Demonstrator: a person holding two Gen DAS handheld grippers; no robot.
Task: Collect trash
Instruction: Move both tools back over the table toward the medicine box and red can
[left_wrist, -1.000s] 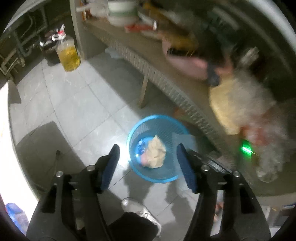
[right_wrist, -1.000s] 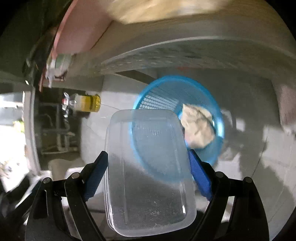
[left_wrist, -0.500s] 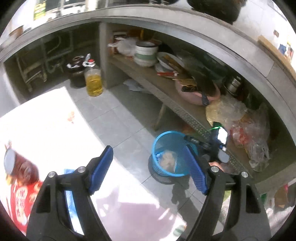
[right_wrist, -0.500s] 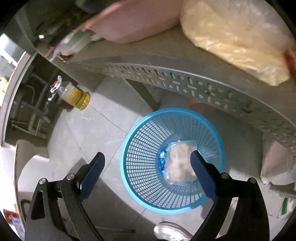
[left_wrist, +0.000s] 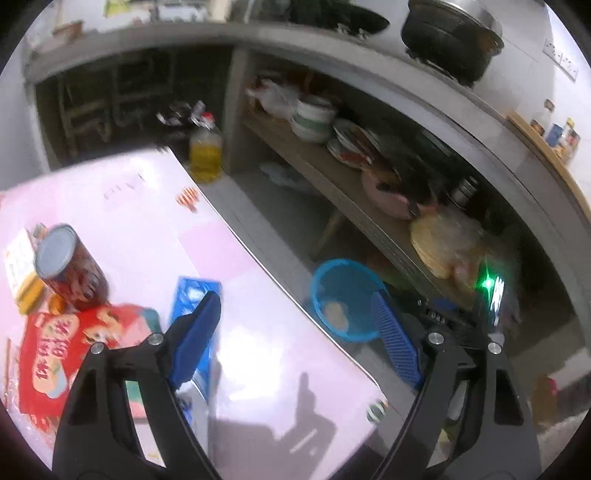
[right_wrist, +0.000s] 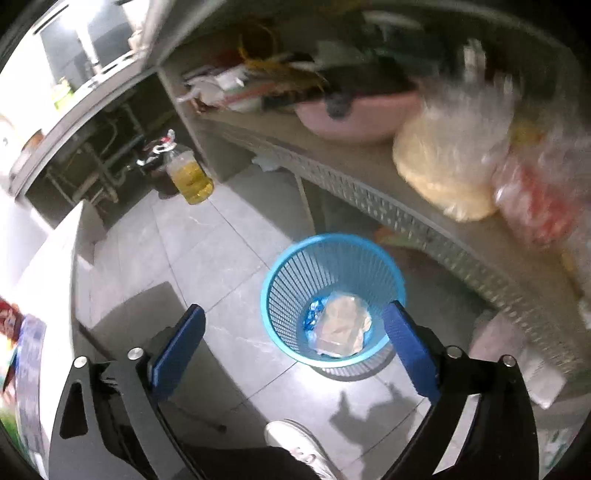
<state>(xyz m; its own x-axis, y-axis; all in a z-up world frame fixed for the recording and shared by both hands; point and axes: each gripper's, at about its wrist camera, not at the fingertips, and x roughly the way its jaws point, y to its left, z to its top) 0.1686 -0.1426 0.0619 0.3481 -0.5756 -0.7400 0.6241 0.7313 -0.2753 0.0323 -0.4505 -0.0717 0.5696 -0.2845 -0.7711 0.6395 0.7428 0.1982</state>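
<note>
Close in, the left tool (left_wrist: 295, 339) hangs over the pale counter (left_wrist: 147, 229), its jaws opening with nothing between them. Under its left finger lies a blue tray (left_wrist: 192, 295), and beside that a red packet (left_wrist: 55, 350) with a brown can (left_wrist: 70, 269) standing just behind it. The right tool (right_wrist: 291, 350) is over the tiled floor (right_wrist: 207, 266), jaws opening too and empty, a white shoe (right_wrist: 295, 443) at the bottom edge. Just past its fingers stands the blue basket (right_wrist: 332, 243) on the floor, beside the low shelf (right_wrist: 369, 184); inside it lie a clear tub (right_wrist: 341, 326) and a blue wrapper (right_wrist: 314, 306). Farther off, an oil bottle (right_wrist: 188, 177) stands on the floor, and a pink bowl (right_wrist: 351, 118) sits on the shelf.
</note>
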